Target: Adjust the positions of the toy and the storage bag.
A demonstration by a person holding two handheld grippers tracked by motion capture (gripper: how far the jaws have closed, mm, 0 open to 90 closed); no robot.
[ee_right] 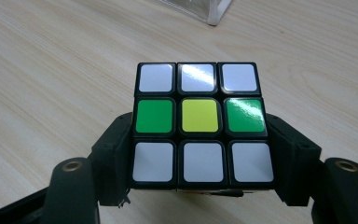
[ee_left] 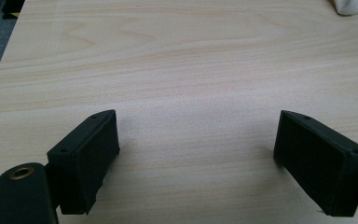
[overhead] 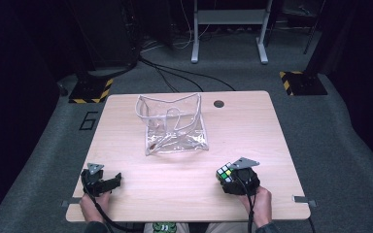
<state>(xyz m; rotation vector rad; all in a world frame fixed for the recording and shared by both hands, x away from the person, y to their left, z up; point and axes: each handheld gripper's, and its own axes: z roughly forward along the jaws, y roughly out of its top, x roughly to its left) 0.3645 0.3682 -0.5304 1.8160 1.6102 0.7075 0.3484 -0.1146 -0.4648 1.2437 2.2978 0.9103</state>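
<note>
Multicoloured puzzle cube (ee_right: 200, 126) clamped in right tongs (overhead: 231, 175), lower right of high view, just above wooden tabletop (overhead: 175, 184). Left tongs (ee_left: 198, 158) at lower left, spread wide apart w/ nothing between. Clear plastic bag (overhead: 174, 124) upper centre, well apart from both.

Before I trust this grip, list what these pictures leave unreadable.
- Cube, right gripper view: side faces covered by the right claw; underside hidden.
- Cube, high view: tiles too small; the claw's grey plate overlaps it.
- Clear bag, high view: contents lost in folds and glare.
- Bag, left gripper view: cut off by the frame corner.
</note>
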